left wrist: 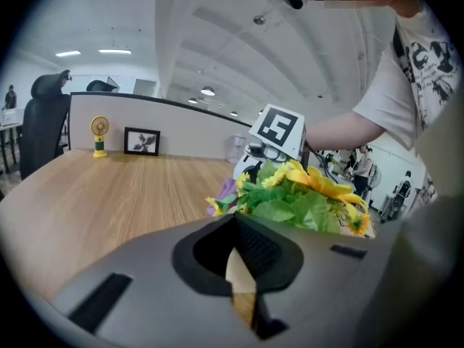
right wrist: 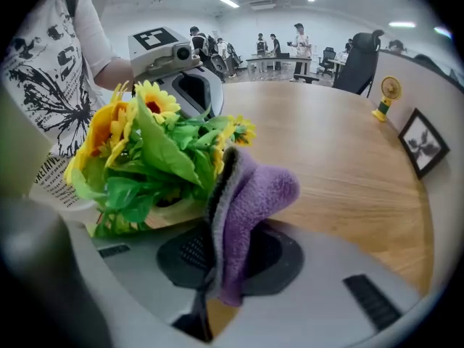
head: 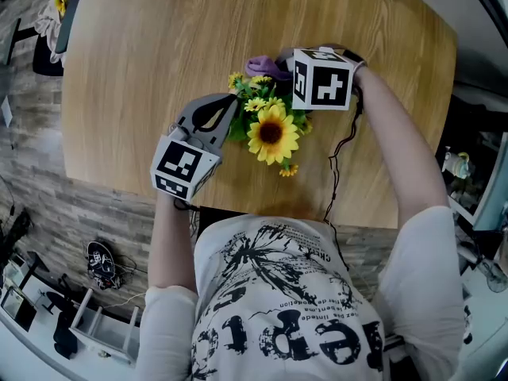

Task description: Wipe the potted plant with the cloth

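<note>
Clamping the purple cloth in our right gripper, we see the potted plant just left of the cloth, nearly touching, while our left gripper, closed and empty, sits on the plant's opposite side.

No text reads clearly; the large print on the person's shirt is too warped to make out.

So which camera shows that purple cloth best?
The right gripper view: the cloth fills its middle, pinched between the jaws, fleece and grey edge clear. The head view shows only a purple fold behind the flowers; the left gripper view, a sliver beside them.
</note>
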A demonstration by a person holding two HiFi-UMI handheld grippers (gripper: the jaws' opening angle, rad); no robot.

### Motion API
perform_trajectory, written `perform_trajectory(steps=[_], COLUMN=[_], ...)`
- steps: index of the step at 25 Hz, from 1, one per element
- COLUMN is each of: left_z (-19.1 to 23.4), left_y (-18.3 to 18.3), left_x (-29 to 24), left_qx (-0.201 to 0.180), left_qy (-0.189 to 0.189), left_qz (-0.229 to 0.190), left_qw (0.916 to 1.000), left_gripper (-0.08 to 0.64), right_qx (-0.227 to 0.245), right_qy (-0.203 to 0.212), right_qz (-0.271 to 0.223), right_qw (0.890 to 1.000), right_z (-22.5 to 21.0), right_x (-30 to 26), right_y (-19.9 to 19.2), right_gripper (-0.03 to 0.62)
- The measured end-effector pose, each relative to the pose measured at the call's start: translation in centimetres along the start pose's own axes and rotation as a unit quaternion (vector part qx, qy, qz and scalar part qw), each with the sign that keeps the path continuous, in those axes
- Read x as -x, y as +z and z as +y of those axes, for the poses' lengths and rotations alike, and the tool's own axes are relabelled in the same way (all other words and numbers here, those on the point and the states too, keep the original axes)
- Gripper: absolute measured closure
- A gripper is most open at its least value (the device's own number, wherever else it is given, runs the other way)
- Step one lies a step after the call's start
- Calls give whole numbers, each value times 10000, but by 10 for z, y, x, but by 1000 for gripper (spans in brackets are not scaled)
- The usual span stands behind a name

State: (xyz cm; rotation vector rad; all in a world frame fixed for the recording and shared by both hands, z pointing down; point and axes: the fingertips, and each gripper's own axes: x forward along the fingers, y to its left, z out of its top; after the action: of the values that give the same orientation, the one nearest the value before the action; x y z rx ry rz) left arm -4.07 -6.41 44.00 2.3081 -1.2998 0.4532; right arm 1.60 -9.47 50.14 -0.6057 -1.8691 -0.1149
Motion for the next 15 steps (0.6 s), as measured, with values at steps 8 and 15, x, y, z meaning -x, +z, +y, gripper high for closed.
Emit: perform_trajectory(steps=[8, 15], left_z=[0, -1], left_y=[-2, -1], left_x=[0, 1], left_qx=[64, -47], left_qy=[23, 72], left_qz=[-166, -293], left_qw=[9998, 9995], left_gripper=[557, 557], right_qx=[-421, -593], right_qy=[102, 166], right_qz=[17, 81], right_qw=[9991, 9981], right_z=[17, 38], right_x=[-1, 3], right_y=[-18, -33], right_gripper=[522, 522])
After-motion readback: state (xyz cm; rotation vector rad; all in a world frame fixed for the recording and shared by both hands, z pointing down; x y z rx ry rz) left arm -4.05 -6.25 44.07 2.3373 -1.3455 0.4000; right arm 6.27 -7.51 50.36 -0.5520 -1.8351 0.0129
